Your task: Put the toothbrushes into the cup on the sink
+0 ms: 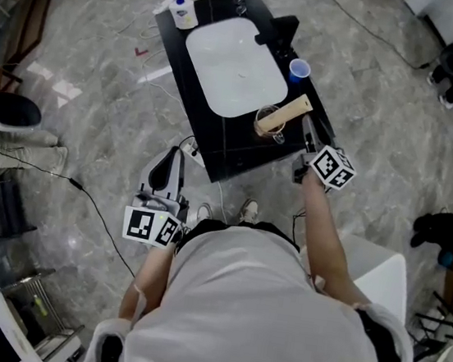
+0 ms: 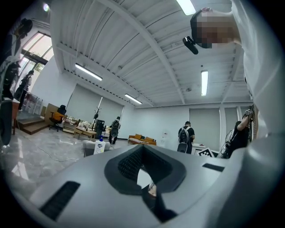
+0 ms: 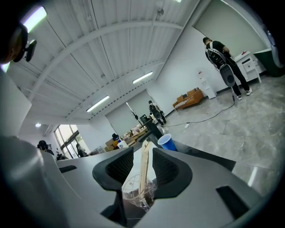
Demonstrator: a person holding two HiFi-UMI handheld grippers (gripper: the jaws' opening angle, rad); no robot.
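A clear cup (image 1: 267, 124) stands at the front right corner of the black sink counter (image 1: 214, 145). A wooden toothbrush (image 1: 290, 112) leans out of it to the right. My right gripper (image 1: 302, 135) is just right of the cup and open. In the right gripper view the toothbrush (image 3: 144, 167) stands up out of the cup (image 3: 135, 196) between the spread jaws of that gripper (image 3: 143, 156), and neither pad touches it. My left gripper (image 1: 162, 172) hangs low beside the counter's front left, away from the sink. Its jaws (image 2: 142, 149) meet at the tips with nothing in them.
A white basin (image 1: 233, 65) fills the middle of the counter. A blue cup (image 1: 299, 69) and a black tap (image 1: 281, 31) are at the right rim, a soap bottle (image 1: 182, 13) at the far left corner. Cables trail over the marble floor.
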